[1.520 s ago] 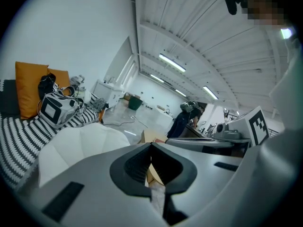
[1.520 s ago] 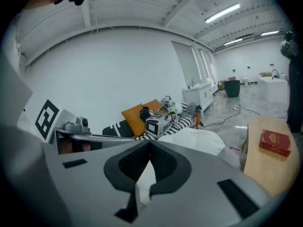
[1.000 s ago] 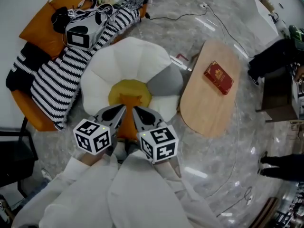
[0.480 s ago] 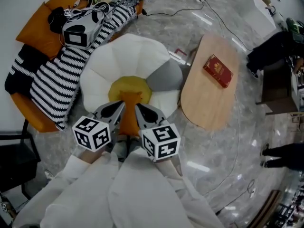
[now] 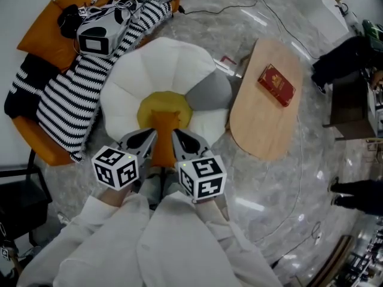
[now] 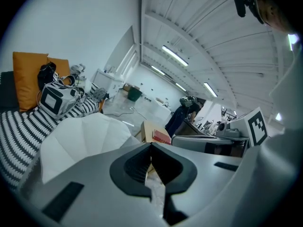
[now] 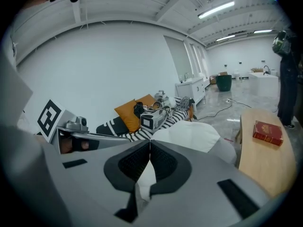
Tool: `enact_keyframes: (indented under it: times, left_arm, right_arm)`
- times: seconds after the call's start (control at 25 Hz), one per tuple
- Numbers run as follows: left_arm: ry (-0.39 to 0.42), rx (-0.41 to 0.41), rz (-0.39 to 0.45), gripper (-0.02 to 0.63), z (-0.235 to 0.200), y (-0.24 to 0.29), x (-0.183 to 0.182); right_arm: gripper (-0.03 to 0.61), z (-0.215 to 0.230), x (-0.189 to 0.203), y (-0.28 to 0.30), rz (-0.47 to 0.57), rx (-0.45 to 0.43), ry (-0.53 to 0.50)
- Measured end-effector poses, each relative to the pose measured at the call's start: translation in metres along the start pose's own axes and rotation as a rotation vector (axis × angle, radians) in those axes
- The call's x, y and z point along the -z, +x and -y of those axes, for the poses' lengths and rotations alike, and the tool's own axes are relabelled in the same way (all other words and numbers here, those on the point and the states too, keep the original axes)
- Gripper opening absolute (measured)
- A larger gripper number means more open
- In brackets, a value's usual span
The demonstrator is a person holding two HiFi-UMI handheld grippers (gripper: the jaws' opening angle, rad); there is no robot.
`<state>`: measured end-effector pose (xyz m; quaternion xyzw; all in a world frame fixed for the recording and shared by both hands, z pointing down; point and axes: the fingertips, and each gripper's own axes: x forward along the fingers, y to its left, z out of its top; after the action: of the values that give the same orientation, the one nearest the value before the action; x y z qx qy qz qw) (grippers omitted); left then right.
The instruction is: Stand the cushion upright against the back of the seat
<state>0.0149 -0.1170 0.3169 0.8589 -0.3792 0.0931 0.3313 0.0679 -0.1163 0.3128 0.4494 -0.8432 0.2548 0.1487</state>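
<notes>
Looking down from the head view, we are seeing the flower-shaped cushion (image 5: 158, 70) lying flat with its yellow middle facing up. It has white petals and one grey petal on the side nearest the wooden counter (image 5: 263, 130). Its far-left edge is touching a striped blanket (image 5: 66, 100), which is draped over an orange sofa (image 5: 42, 34). A grey box (image 5: 96, 39) tangled in cables is sitting on that blanket. A red book (image 5: 276, 85) is lying on the counter. We are holding the left tool (image 5: 154, 136) and the right tool (image 5: 174, 135) side by side over the cushion's near edge, where a strip of orange is showing. We cannot tell whether either is touching it.

In the left gripper view, the left tool (image 6: 151, 145) is showing its jaws pressed together at the tips with nothing between them. The cushion (image 6: 90, 136) is spreading out just ahead on the left, and the book (image 6: 161, 137) is sitting beyond it.

In the right gripper view, the right tool (image 7: 150, 143) is likewise closed and empty. The cushion (image 7: 189, 134) is lying just past its jaws, the sofa (image 7: 130, 112) is standing behind it, and the book (image 7: 267, 131) is resting on the counter (image 7: 260, 169) at the right.
</notes>
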Motion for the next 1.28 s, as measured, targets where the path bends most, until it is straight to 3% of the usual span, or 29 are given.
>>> enact_keyframes:
  times: [0.4,0.92,1.12,1.28]
  left_arm:
    - [0.011,0.003,-0.053,0.006,-0.042,0.030,0.018]
    - [-0.070,-0.028,-0.128,0.006,-0.153,0.108,0.110]
    - [-0.066,-0.055,-0.161,0.006,-0.183,0.132,0.152]
    - [-0.107,-0.079,-0.169,0.006,-0.208,0.150,0.181]
  right_arm:
    - [0.012,0.023,0.011,0.053,-0.021,0.034,0.031]
    - [0.012,0.086,0.120,0.162,-0.139,0.053,0.084]
    - [0.012,0.098,0.171,0.200,-0.202,0.031,0.079]
    - [0.012,0.110,0.201,0.230,-0.227,0.015,0.068]
